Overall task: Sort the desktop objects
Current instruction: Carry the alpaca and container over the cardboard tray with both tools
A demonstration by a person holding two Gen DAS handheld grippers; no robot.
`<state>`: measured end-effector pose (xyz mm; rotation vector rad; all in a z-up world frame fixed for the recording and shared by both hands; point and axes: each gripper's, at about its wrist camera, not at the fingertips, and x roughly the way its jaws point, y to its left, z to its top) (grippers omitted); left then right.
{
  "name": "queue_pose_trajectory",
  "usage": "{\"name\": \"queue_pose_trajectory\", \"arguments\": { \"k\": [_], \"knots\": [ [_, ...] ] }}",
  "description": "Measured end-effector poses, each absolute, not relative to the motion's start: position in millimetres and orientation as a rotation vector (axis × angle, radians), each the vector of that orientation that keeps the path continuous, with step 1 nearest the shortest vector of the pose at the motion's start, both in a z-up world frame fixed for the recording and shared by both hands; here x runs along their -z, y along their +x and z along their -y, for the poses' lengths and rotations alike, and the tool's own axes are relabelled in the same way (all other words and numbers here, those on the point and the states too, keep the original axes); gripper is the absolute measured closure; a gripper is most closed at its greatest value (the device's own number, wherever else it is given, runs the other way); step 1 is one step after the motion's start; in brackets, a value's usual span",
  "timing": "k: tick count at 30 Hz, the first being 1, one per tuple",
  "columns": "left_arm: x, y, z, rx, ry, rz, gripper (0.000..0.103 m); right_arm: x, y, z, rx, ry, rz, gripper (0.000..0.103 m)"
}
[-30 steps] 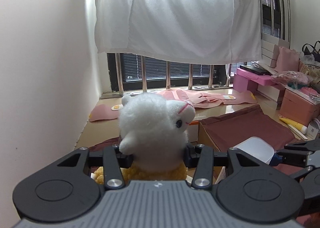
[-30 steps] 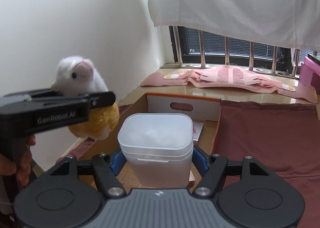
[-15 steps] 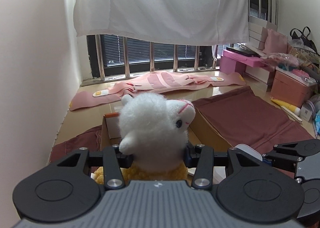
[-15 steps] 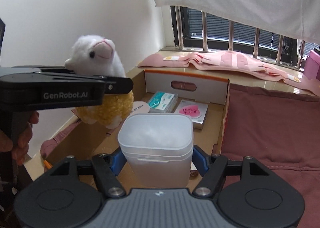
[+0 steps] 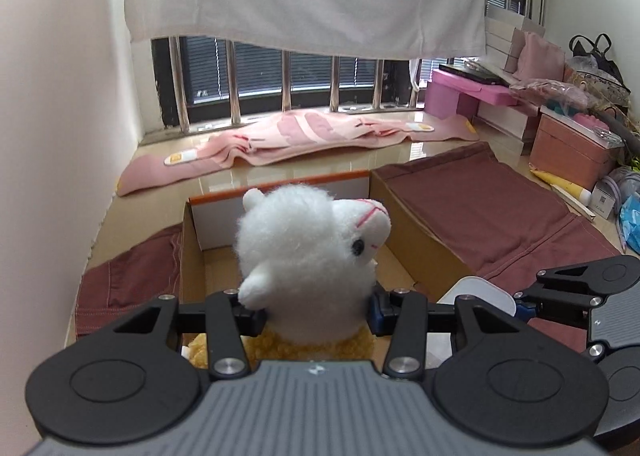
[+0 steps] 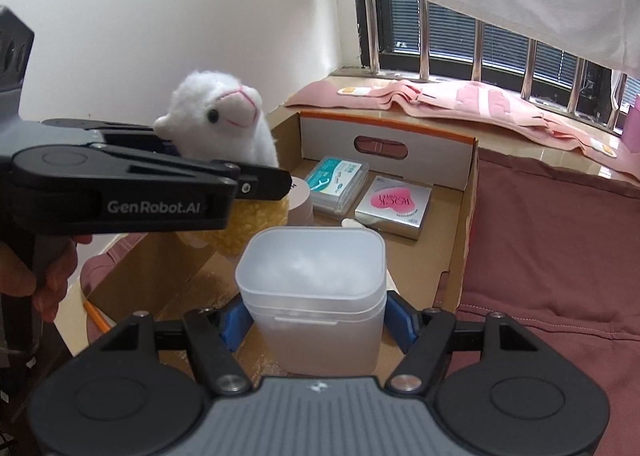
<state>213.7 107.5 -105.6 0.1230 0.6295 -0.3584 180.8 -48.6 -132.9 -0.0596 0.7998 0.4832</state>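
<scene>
**Both grippers loaded, over the cardboard box**

Left wrist view: left gripper [image 5: 316,314] is clamped on the plush alpaca [image 5: 308,256], pads pressing its neck between white head and yellow body. Alpaca hangs over the near end of the cardboard box [image 5: 280,191]. It blocks most of the box floor, so the contents can't be seen from here. Right gripper [image 5: 516,306] enters at the right edge, level with the box's right wall; only a white corner of what it holds shows. Beyond the box: pink cloth [image 5: 288,135] along the window sill, maroon cloth [image 5: 472,207] right of the box.

Right wrist view: right gripper [image 6: 316,322] jaws stand moderately wide, blue pads squeezing the frosted plastic container [image 6: 314,296] from both sides, above the box's near half. This view gives the box interior: a floss-pick case [image 6: 338,185] and a silver box with a pink heart [image 6: 394,205] lie side by side against the far wall, plus a pinkish round lid [image 6: 300,201], half hidden behind the left gripper [image 6: 276,181]. Alpaca [image 6: 224,123] sits over the box's left wall. A hand [image 6: 36,276] is cut off at the left edge. Container contents too cloudy to identify.
</scene>
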Motion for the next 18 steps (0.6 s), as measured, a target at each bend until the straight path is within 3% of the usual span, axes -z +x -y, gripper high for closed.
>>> {"name": "queue_pose_trajectory", "arguments": {
  "k": [18],
  "knots": [
    [119, 230, -104, 0.386, 0.113, -0.684, 0.057, 136, 180, 48, -0.467, -0.071, -0.826, 0.035]
  ]
}}
